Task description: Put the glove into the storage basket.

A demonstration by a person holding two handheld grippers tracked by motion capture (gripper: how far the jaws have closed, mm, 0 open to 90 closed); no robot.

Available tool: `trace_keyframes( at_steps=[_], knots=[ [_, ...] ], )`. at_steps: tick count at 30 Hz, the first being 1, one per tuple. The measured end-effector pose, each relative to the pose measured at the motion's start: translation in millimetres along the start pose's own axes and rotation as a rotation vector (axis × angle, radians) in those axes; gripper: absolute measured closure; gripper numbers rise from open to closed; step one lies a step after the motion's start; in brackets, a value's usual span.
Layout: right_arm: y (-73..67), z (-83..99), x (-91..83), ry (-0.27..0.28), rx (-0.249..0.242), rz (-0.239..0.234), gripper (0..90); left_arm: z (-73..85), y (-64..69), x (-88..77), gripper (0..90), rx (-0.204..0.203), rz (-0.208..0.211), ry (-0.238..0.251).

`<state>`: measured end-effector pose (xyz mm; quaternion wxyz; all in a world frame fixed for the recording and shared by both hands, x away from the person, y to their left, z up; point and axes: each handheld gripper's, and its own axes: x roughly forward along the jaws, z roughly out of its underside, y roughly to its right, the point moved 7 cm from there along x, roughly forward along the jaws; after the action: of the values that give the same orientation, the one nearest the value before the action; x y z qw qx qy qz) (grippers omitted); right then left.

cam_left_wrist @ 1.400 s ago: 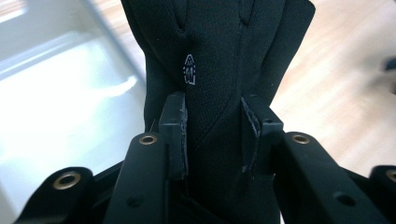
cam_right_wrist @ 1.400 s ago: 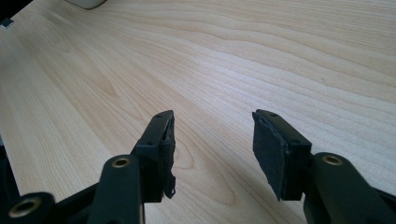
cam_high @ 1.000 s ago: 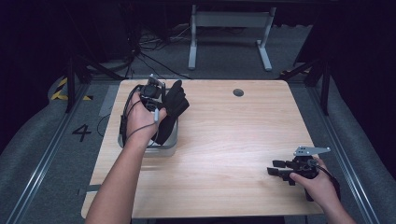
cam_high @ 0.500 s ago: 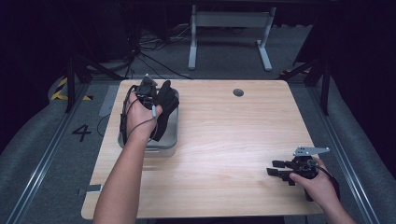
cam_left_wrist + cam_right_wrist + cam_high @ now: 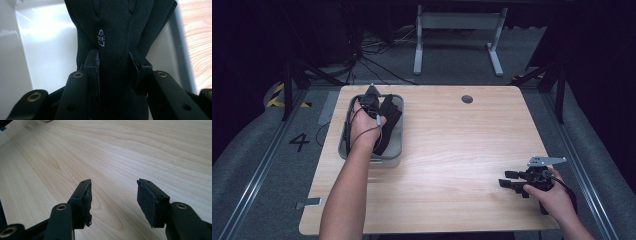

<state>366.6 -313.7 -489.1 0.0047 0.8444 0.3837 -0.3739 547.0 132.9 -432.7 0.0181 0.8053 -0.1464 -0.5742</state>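
A black neoprene glove (image 5: 388, 119) with a small white logo hangs into a grey plastic bin (image 5: 398, 150) at the table's left. My left gripper (image 5: 373, 100) is over the bin, shut on the glove. In the left gripper view both pads press on the glove (image 5: 112, 25), which runs up between the jaws of the left gripper (image 5: 113, 65), with the bin's pale wall (image 5: 47, 50) behind it. My right gripper (image 5: 510, 180) rests near the table's front right, pointing left. In the right gripper view the right gripper (image 5: 113, 195) stands open with only bare wood between its jaws.
The light wooden table (image 5: 452, 145) has a round cable hole (image 5: 467, 99) near its far edge. Dark floor, cables and a white table leg frame (image 5: 457, 35) lie beyond it. Yellow-black tape and a painted "4" (image 5: 299, 142) mark the floor at left.
My left hand has come down and a little to the left with the glove, which now sits lower in the bin. The right hand has stayed put.
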Motion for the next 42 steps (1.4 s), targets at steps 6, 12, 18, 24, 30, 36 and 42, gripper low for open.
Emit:
trace_keyframes(
  at_steps=[6,12,18,24,30,36,42],
  knots=[
    [-1.9,-1.2,0.0,0.003,-0.004,-0.005,45.9,5.0,-7.3,13.3,64.4,-0.023,-0.018,-0.048],
    [-1.7,-0.3,0.3,0.0,0.001,-0.009,45.8,8.2,-16.5,21.1,64.2,-0.059,-0.049,-0.077],
    [-1.8,-0.9,0.5,0.002,-0.002,-0.01,45.8,10.3,-18.9,24.9,62.3,-0.063,-0.049,-0.094],
    [-1.6,-1.5,1.1,0.001,-0.005,-0.009,45.1,5.3,-17.9,17.4,47.8,-0.038,-0.051,-0.027],
    [-1.6,-4.1,1.6,0.007,-0.009,-0.013,44.8,4.5,-13.0,2.0,38.5,-0.004,-0.038,0.033],
    [0.8,-7.4,2.7,0.009,-0.013,-0.006,44.8,11.2,-2.2,-26.5,35.6,0.057,0.005,0.11],
    [0.0,-12.6,5.6,0.011,-0.023,-0.007,44.6,28.6,14.3,-55.7,36.3,0.14,0.047,0.18]
  ],
)
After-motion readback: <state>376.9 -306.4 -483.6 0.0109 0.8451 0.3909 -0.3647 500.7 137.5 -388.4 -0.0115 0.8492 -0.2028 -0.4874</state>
